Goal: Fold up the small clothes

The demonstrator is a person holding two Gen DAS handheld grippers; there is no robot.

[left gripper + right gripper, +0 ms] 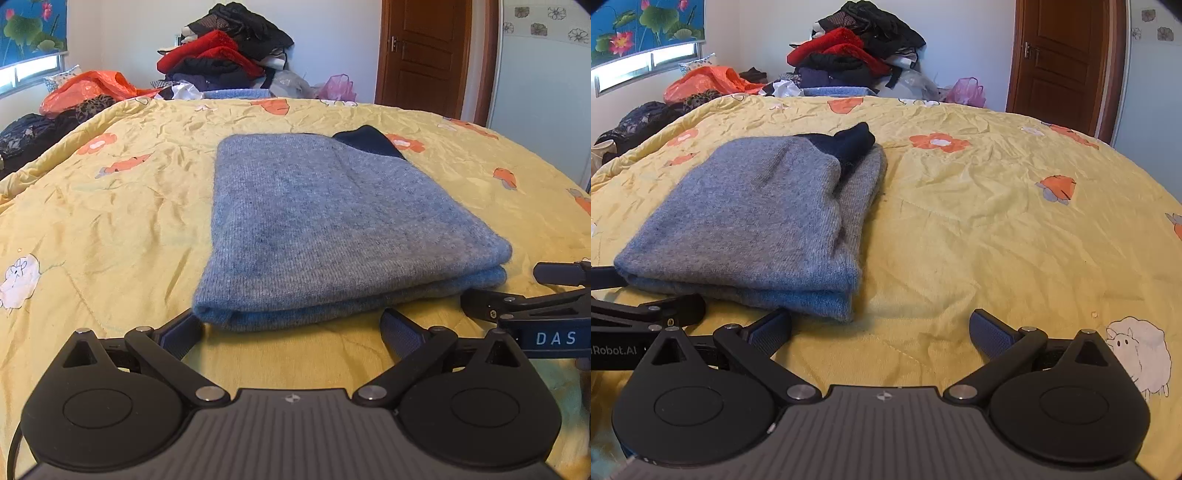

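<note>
We start with the bed (110, 206), whose yellow flowered quilt fills most of both views and carries everything we work on. Beyond its far edge a pile of dark and red clothes (229, 48) is heaped against the wall, probably the stock yet to be folded, with an orange plastic bag (88, 86) towards the far left corner and a brown door (424, 51) off to the right.

The grey-blue sweater (314, 229) lies folded into a compact rectangle near the bed's near edge, left of its middle as the right wrist view shows it. Its layers stack neatly, with the doubled fold facing us, and a dark navy cuff or collar (369, 142) pokes out at its far end. We judge the folding of this piece to be essentially finished: it lies flat and square so it can be left or moved as one bundle.

The left gripper (291, 332) hovers just in front of the sweater's near fold. Its fingers (400, 334) are spread wide, and the left one sits right at the fold's near-left corner; we cannot tell whether it touches. Nothing is between them.

The right gripper (881, 332) is just off the sweater's near right corner, its fingers (991, 334) spread as wide as they go over bare quilt, holding nothing.
</note>
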